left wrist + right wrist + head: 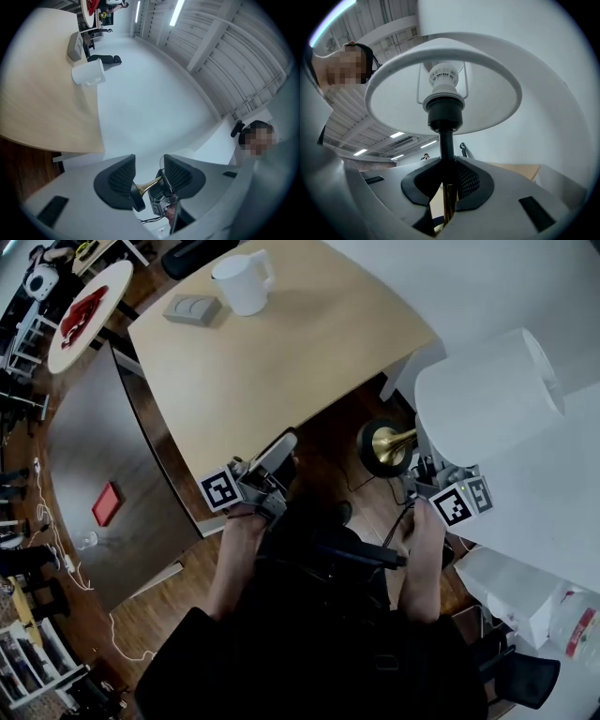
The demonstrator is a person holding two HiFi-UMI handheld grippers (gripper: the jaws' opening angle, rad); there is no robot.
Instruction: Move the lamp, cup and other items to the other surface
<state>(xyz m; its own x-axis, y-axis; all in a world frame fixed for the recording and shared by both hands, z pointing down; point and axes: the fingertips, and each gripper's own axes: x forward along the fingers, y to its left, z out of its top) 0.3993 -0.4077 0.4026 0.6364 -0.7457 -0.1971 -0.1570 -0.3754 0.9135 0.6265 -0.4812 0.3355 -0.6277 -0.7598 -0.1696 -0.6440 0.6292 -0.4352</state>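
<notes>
Right, from my screens, biggest thing first:

1. The tan table (281, 362) fills the upper middle of the head view, with dark wooden floor (328, 442) showing beside its near corner.
2. A white surface (562, 502) lies at the right edge, across that strip of floor from the table.
3. The lamp (487, 395) rests on neither surface. Its white shade shows in front of the white surface, and its brass stem and round black base hang over the floor between the two tops.
4. My right gripper (443, 180) is clamped on the lamp's stem just below the black socket. The stem runs straight up between the pads and the shade spreads overhead.
5. My left gripper (149, 177) hangs near the table's near corner with its jaws spread and nothing in them. Through the gap I see only the lamp's base and brass stem, well beyond.
6. The cup (242, 282), white with a handle, stands upright at the table's far end.
7. A grey box (191, 308) lies flat just beside the cup.
</notes>
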